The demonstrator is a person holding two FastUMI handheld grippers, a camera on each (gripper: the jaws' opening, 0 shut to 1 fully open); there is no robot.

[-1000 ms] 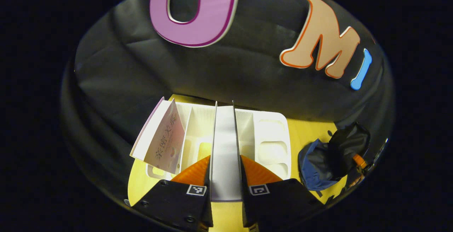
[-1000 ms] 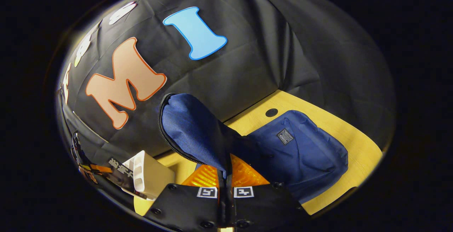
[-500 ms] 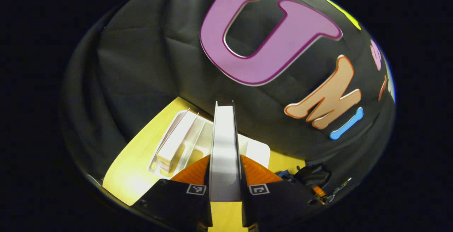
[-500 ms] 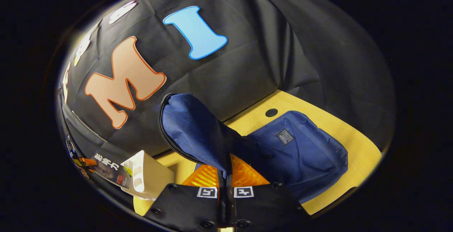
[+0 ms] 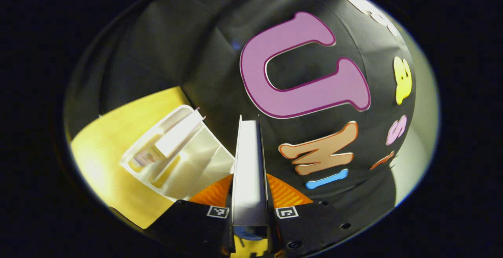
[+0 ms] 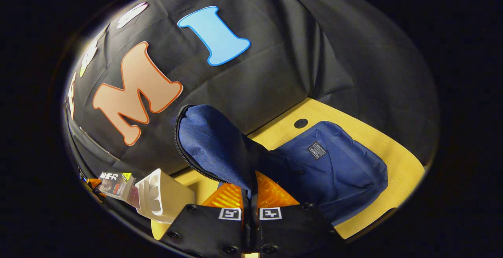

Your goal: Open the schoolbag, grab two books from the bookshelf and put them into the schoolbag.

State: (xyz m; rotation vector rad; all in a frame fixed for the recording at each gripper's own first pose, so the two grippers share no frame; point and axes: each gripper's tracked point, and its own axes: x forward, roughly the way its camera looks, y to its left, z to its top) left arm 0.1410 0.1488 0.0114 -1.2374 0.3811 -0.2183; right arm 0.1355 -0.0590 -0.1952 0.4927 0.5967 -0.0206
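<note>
My left gripper (image 5: pixel 250 195) is clamped on 1 book (image 5: pixel 249 167), edge-on between both orange fingers (image 5: pixel 214 193), lifted clear of the white bookshelf (image 5: pixel 188 163), which stands on the yellow worktop (image 5: pixel 106 140) near the wall edge. A 2nd book (image 5: pixel 175 136) leans inside the bookshelf. My right gripper (image 6: pixel 250 199) is closed on the schoolbag flap (image 6: pixel 214 148), holding it raised, zipper edge showing. The blue schoolbag (image 6: pixel 334 167) lies on the worktop towards its right edge, bookshelf to its left.
</note>
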